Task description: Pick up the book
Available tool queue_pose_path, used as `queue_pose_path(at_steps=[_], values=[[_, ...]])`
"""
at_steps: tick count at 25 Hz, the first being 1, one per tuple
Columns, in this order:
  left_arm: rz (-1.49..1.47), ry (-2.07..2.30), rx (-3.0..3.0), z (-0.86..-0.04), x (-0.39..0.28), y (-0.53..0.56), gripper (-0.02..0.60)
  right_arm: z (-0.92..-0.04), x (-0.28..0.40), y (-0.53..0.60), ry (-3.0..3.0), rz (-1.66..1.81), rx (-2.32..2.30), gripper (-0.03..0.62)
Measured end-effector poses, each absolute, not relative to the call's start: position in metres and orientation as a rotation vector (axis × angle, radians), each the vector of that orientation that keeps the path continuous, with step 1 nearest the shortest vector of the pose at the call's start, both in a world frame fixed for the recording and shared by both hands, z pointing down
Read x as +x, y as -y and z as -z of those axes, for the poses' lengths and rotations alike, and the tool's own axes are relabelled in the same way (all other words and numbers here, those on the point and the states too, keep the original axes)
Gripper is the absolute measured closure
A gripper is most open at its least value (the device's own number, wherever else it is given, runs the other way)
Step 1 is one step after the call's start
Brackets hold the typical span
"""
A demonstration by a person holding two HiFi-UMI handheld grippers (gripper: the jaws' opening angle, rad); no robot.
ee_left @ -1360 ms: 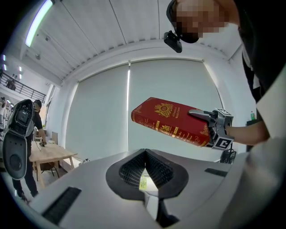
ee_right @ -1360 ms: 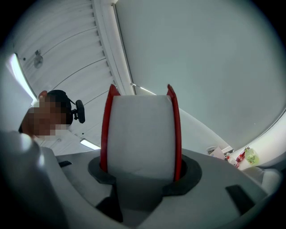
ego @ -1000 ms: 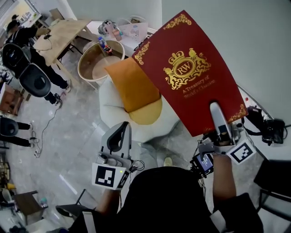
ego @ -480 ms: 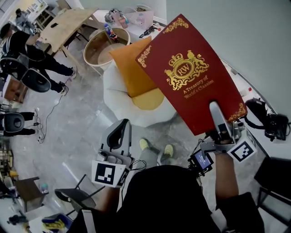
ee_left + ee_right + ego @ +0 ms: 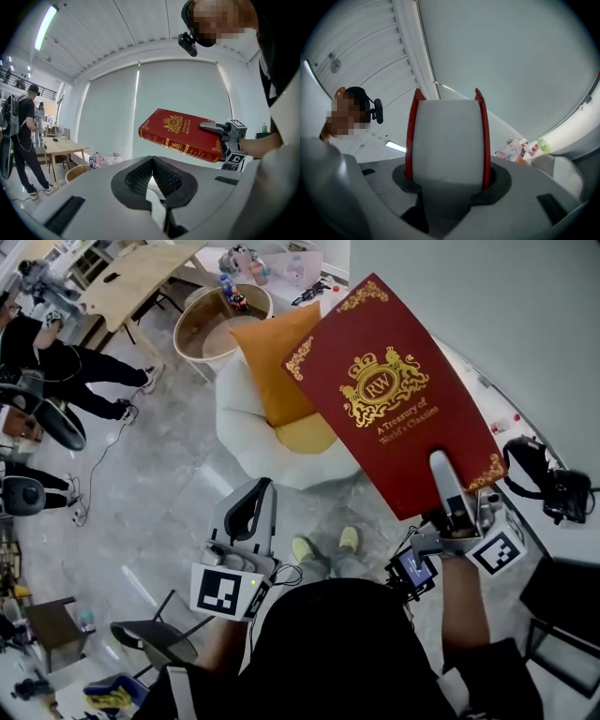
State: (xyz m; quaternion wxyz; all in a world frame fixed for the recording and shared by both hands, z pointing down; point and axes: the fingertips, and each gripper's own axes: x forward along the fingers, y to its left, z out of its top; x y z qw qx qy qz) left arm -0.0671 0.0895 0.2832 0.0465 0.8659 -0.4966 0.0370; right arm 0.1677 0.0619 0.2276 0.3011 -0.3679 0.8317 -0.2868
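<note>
A thick red book (image 5: 394, 390) with gold crest and lettering is held in the air, its cover facing up, over the floor. My right gripper (image 5: 448, 493) is shut on the book's near corner, one finger lying across the cover. In the right gripper view the book's pale page edge (image 5: 447, 136) fills the space between the jaws, red covers on both sides. My left gripper (image 5: 248, 517) is lower left of the book, apart from it, shut and empty. In the left gripper view the book (image 5: 180, 133) shows beyond the shut left gripper (image 5: 152, 161).
Below stands a white round armchair (image 5: 244, 442) with an orange pillow (image 5: 272, 371). A round wooden tub-like table (image 5: 211, 324) and a long wooden table (image 5: 141, 277) are farther off. People and office chairs (image 5: 56, 423) are at the left. A black camera (image 5: 558, 493) lies at the right.
The armchair, tables and floor have slid up and right in the head view, and the person's shoes have come into sight. The book stays gripped in the right gripper; the left stays shut.
</note>
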Motion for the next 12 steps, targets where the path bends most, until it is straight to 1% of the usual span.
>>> queue_pose_path(at_steps=[4,12], values=[[-0.118,1.519,2.645,-0.277,-0.086,-0.093,0.571,-0.233,0.149,-0.071,-2.174,0.836,-0.952,0.345],[-0.132,1.532,2.637,-0.267,-0.092,-0.095,0.571,-0.231,0.153,-0.069,-2.179,0.827,-1.045,0.345]])
